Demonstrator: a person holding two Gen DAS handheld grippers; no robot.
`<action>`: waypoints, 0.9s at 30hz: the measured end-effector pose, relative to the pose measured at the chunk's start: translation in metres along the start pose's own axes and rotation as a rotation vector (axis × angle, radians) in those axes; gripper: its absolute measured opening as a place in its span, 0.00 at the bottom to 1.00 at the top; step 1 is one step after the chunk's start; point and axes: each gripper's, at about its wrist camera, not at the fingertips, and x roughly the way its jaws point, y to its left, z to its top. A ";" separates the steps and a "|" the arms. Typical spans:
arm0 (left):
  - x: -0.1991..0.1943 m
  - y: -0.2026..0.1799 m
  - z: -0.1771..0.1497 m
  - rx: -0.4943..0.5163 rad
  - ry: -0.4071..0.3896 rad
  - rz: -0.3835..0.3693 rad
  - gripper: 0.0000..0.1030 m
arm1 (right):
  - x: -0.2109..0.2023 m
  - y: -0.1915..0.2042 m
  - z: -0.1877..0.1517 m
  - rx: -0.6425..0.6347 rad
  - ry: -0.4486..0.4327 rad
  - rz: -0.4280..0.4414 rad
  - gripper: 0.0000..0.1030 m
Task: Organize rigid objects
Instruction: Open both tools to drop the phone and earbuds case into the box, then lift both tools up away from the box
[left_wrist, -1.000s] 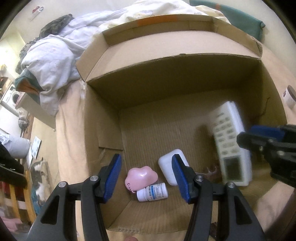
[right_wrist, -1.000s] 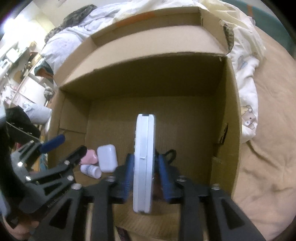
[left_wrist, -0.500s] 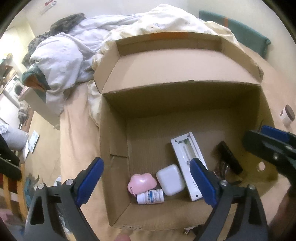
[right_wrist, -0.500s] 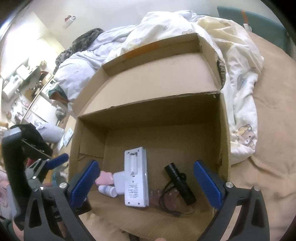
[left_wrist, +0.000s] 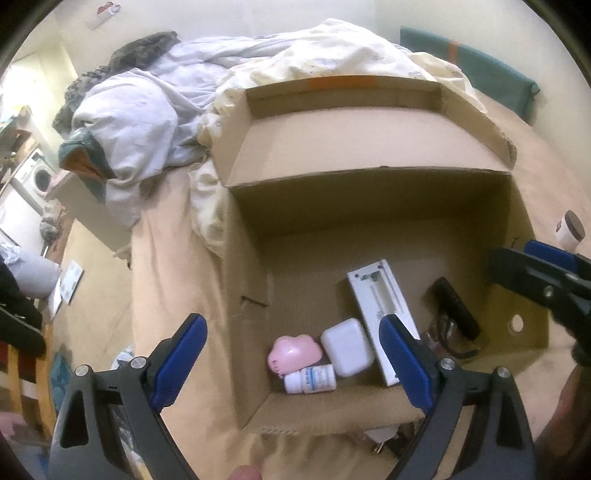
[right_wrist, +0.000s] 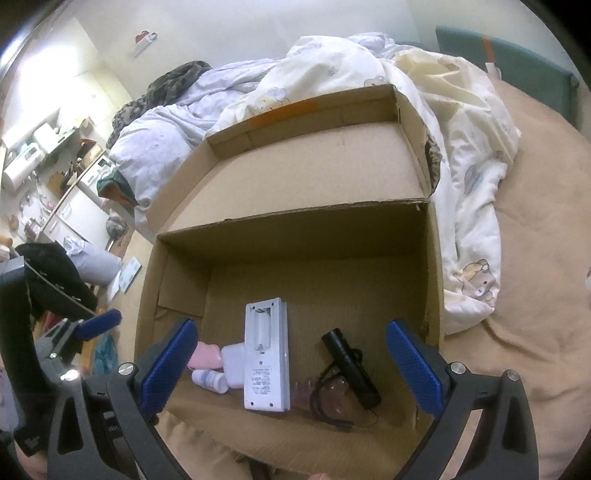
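An open cardboard box (left_wrist: 369, 173) (right_wrist: 295, 218) stands on the bed. On its floor lie a pink cloud-shaped case (left_wrist: 295, 352) (right_wrist: 205, 356), a white case (left_wrist: 347, 347) (right_wrist: 233, 363), a small white bottle (left_wrist: 310, 378) (right_wrist: 210, 380), a white remote (left_wrist: 380, 306) (right_wrist: 265, 354) back side up, and a black flashlight (left_wrist: 456, 314) (right_wrist: 351, 369) with a cord. My left gripper (left_wrist: 291, 322) hangs open above the box's near left corner, holding nothing. Above the remote and flashlight, my right gripper (right_wrist: 291, 326) is open wide and holds nothing.
Crumpled white and cream bedding (left_wrist: 155, 122) (right_wrist: 461, 155) lies behind and beside the box. A brown-lidded cup (left_wrist: 570, 230) stands on the tan sheet to the right. A teal cushion (left_wrist: 476, 70) lines the far wall. Furniture and a washing machine (left_wrist: 38, 177) are at far left.
The right gripper opened and let go of the white remote, which now lies flat in the box. The left gripper opened too. Both grippers rose and drew back from the box.
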 end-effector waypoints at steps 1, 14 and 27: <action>-0.004 0.003 0.000 -0.009 0.001 0.006 0.90 | -0.003 0.000 -0.001 0.004 -0.006 0.005 1.00; -0.057 0.034 -0.022 -0.109 -0.003 -0.001 0.90 | -0.058 0.014 -0.018 -0.058 -0.107 0.007 1.00; -0.066 0.046 -0.072 -0.176 0.028 -0.054 0.90 | -0.080 0.040 -0.074 -0.146 -0.035 0.004 1.00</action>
